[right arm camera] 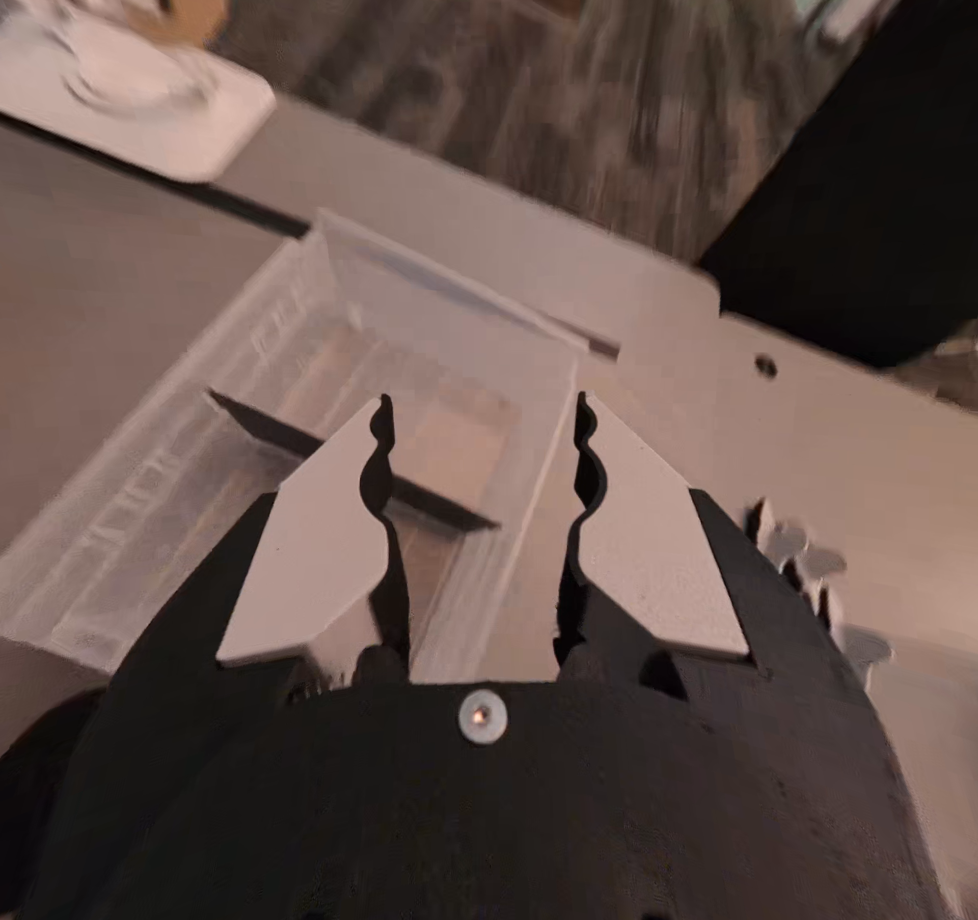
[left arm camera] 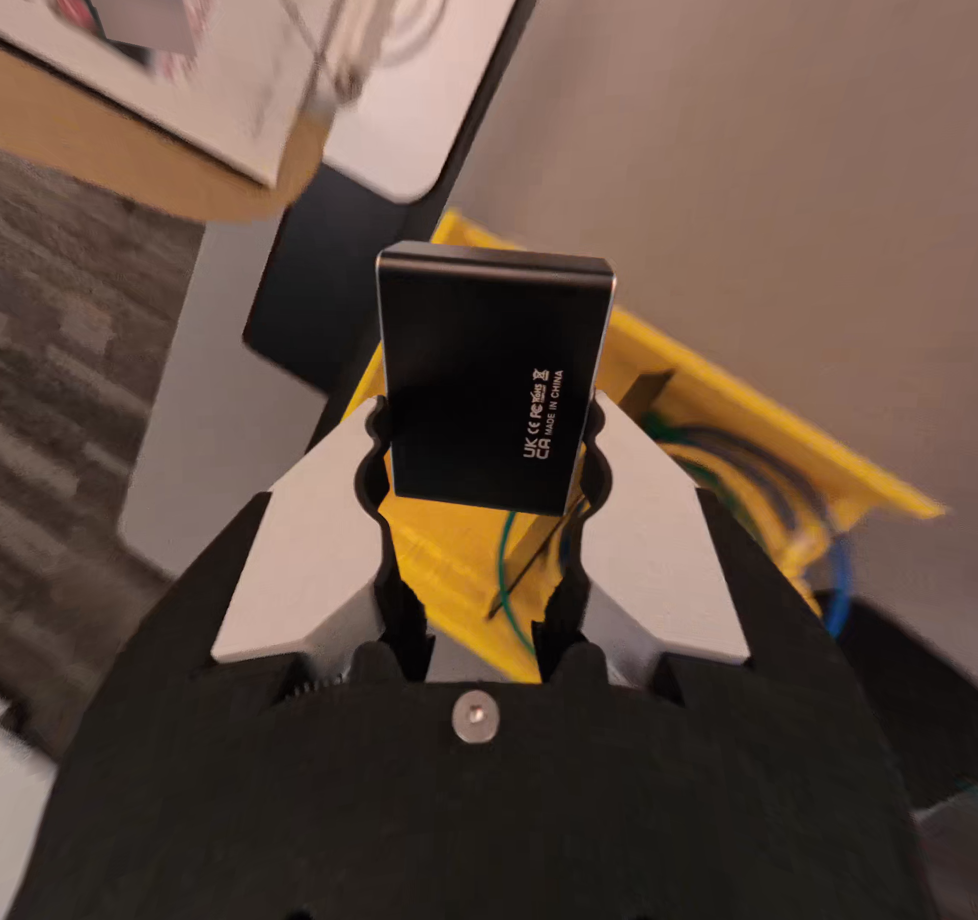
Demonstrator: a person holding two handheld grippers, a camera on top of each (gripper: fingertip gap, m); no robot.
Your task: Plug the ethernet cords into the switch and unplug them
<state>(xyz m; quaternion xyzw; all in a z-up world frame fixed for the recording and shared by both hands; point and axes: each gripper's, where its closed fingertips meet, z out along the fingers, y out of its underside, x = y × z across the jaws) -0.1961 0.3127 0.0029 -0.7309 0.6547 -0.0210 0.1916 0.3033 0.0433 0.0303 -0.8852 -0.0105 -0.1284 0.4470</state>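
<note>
My left gripper (left arm camera: 484, 405) is shut on a flat black switch (left arm camera: 487, 365) and holds it upright in the air, underside toward the camera. Below and behind it a yellow bin (left arm camera: 688, 365) holds coloured ethernet cords (left arm camera: 751, 476), blue, green and yellow. One blue cord (left arm camera: 841, 593) hangs over the bin's edge. My right gripper (right arm camera: 484, 408) is open and empty, above a clear plastic bin (right arm camera: 296, 408) with black dividers (right arm camera: 275, 434) on the pale table (right arm camera: 794, 445). The switch's ports are hidden.
A white box with coiled cable (left arm camera: 370, 48) and a cardboard box (left arm camera: 132, 143) lie beyond the table edge in the left wrist view. A dark object (right arm camera: 873, 180) stands at the right of the table in the right wrist view. Grey carpet (right arm camera: 529, 74) lies beyond. Across from one pair of fingers to the other is roughly 55 cm.
</note>
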